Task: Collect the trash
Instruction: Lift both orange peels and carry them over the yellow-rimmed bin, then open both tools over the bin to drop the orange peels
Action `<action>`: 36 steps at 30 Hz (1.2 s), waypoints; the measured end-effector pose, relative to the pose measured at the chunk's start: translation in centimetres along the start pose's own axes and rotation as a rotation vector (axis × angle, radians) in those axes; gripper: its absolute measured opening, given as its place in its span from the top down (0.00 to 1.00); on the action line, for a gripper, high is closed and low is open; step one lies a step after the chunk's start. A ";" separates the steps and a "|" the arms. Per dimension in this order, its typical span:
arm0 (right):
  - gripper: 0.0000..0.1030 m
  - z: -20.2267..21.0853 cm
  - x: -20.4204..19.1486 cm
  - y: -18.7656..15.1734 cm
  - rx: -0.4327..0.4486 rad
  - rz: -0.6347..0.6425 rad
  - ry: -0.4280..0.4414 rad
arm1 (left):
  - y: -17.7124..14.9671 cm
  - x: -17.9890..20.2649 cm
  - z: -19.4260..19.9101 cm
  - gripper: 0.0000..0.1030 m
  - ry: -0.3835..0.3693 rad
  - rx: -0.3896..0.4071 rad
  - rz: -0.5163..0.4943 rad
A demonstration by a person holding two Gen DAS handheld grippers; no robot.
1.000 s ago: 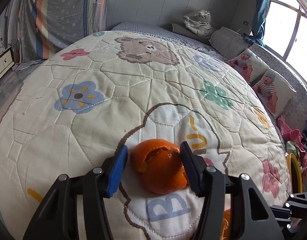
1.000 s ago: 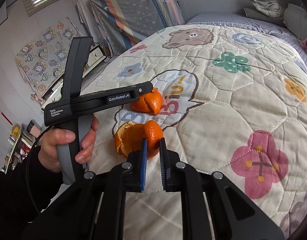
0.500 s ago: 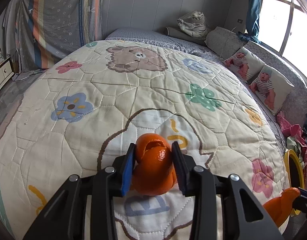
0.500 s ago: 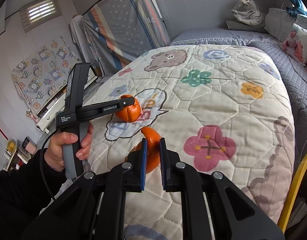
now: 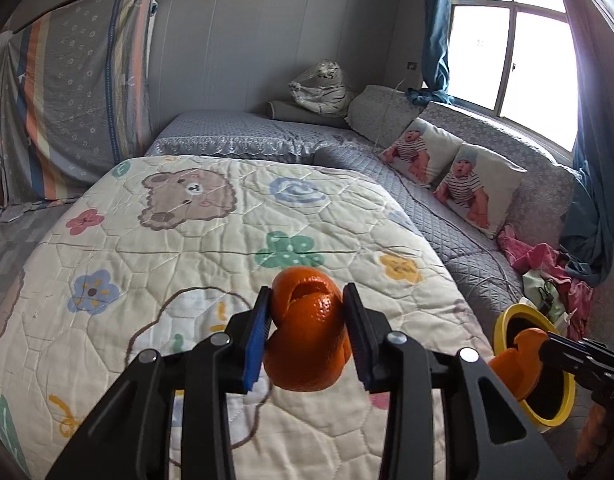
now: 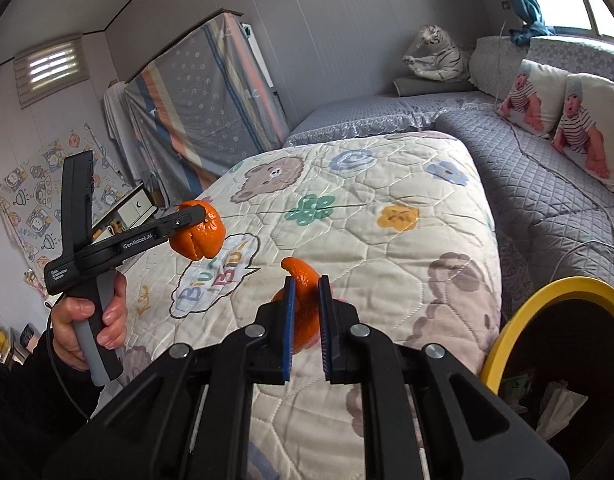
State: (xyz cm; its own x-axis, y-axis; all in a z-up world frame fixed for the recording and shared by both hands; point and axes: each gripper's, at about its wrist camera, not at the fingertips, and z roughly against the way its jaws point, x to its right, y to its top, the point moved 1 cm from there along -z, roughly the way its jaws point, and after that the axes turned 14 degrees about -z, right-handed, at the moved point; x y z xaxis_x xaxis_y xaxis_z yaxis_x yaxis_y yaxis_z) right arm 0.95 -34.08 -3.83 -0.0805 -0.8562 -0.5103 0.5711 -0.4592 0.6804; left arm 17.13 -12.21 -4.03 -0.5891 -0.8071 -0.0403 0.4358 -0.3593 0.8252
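The left hand-held gripper (image 5: 307, 330) was clamped on a large curl of orange peel (image 5: 307, 334), its pads pressing both flanks; its jaws had just been closing onto that peel. The right hand-held gripper (image 6: 305, 312) was pinched nearly shut on a thinner strip of orange peel (image 6: 301, 304). Both pieces were held clear above the quilt (image 6: 387, 240) on the bed. The yellow-rimmed bin (image 6: 547, 292) stood beside the bed's corner, and in the left wrist view the right-hand peel sat in line with its rim.

Risks noted: the left peel is hollow and curled, so pressure may collapse or split it, in which case it could slip free onto the quilt. The right strip is held by one narrow part; a swing could tear it loose. A release short of the bin opening would drop either piece on the floor.

Pose: both hand-held grippers pointed forward and somewhat downward. The person's left hand (image 6: 87, 320) gripped its handle upright, dark sleeve showing.
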 end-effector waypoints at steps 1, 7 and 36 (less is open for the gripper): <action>0.91 0.5 0.4 0.1 0.012 -0.007 -0.014 | 0.4 0.9 -0.2 0.67 -0.019 0.002 -0.009; 0.91 3.7 4.0 0.9 0.090 -0.059 -0.102 | 2.2 6.9 -1.3 0.67 -0.119 0.023 -0.082; 0.91 11.7 20.7 -1.9 0.279 -0.342 -0.602 | 0.6 30.2 -8.0 0.66 -0.503 -0.064 -0.371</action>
State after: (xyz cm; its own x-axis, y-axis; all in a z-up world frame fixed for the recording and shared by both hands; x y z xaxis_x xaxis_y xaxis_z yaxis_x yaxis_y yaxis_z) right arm -11.34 -53.76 -9.53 -0.6955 -0.5997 -0.3957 0.2117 -0.6974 0.6847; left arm 5.08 -40.57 -9.27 -0.9502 -0.3097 -0.0346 0.1717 -0.6129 0.7713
